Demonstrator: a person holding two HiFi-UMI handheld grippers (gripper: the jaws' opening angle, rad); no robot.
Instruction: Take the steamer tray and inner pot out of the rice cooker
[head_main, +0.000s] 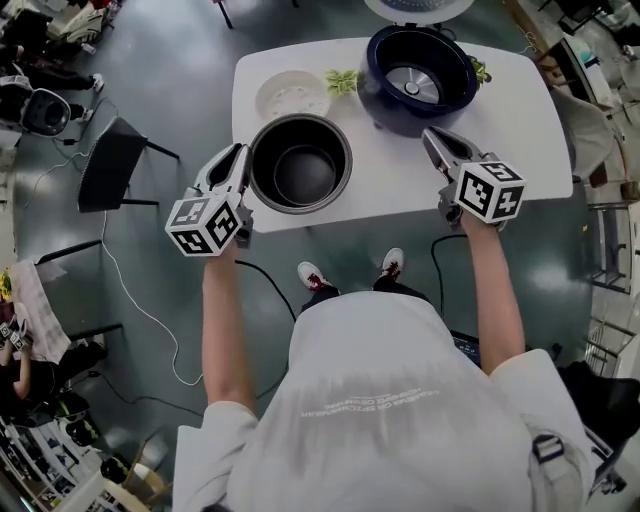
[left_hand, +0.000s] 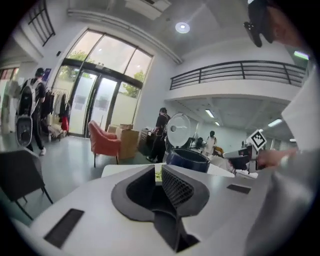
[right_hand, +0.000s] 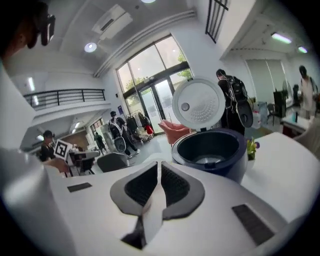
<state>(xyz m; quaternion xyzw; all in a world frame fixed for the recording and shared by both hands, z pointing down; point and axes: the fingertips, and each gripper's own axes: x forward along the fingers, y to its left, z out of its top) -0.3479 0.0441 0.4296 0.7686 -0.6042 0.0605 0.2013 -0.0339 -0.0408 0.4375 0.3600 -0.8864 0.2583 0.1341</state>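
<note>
The dark grey inner pot (head_main: 300, 163) stands on the white table (head_main: 505, 95) near its front edge. Behind it, to the left, lies the white steamer tray (head_main: 292, 97). At the back right, the dark blue rice cooker (head_main: 415, 72) is open and empty, its white lid (right_hand: 198, 106) raised. My left gripper (head_main: 238, 153) hovers just left of the pot's rim with nothing between its jaws, which are shut. My right gripper (head_main: 433, 137) hangs in front of the cooker (right_hand: 212, 150), shut and empty. Both grippers are held above the table.
A small green plant (head_main: 342, 80) sits between the tray and the cooker. A dark chair (head_main: 112, 165) stands on the floor left of the table, with a cable (head_main: 130, 300) trailing nearby. People stand in the background of both gripper views.
</note>
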